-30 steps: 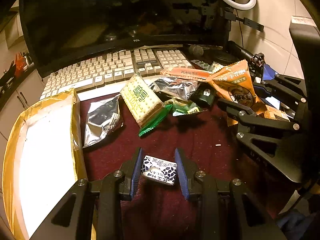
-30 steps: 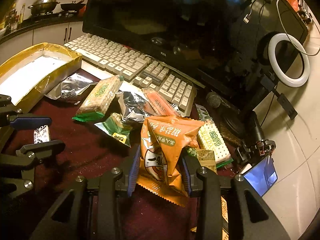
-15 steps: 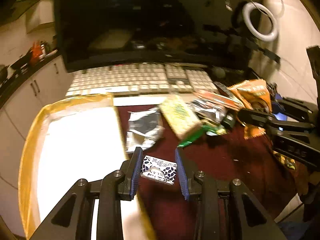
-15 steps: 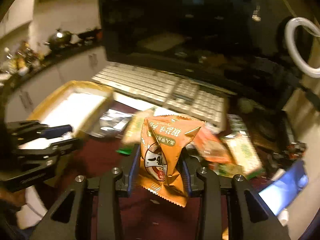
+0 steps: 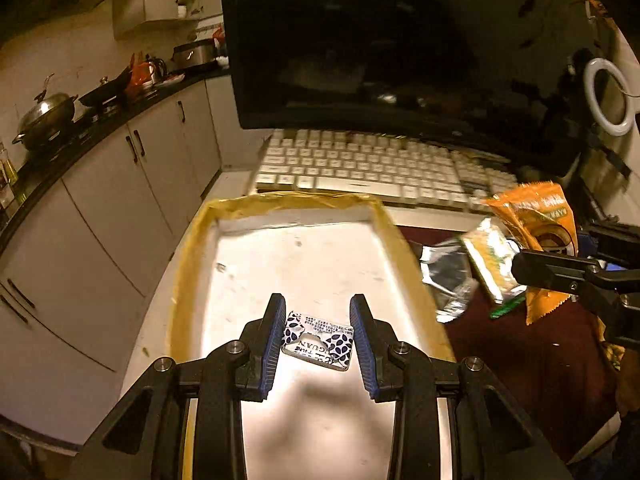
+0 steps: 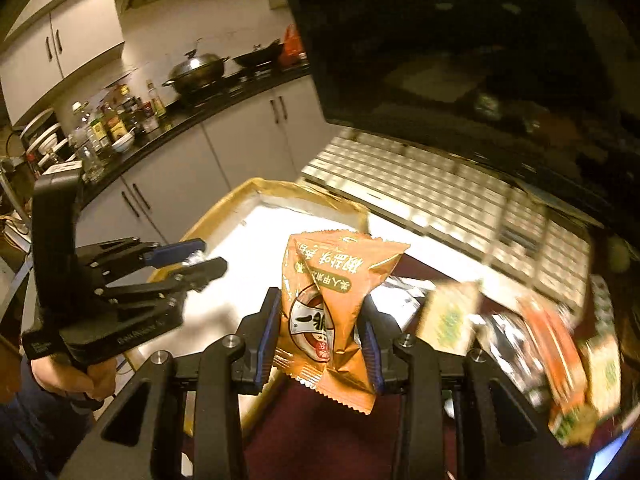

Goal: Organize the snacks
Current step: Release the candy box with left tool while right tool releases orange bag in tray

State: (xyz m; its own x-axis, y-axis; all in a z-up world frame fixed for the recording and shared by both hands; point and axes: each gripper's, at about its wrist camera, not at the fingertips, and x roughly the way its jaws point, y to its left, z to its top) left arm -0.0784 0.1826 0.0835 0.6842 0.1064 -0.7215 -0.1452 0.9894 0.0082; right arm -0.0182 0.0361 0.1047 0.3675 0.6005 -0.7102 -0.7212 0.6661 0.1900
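A: What is the left gripper (image 5: 318,336) doing?

B: It is clenching a small blue-and-white patterned packet (image 5: 318,340) and hanging over the white floor of the gold-rimmed tray (image 5: 396,236).

A: And the right gripper (image 6: 320,344)?

B: It is gripping an orange snack bag (image 6: 332,300) upright, beside the tray's near edge above the dark red tabletop (image 6: 320,432).

A: And the other snacks?

B: A silver pouch (image 5: 448,276) and a green cracker pack (image 5: 492,260) are lying right of the tray, in front of the keyboard (image 5: 360,168).
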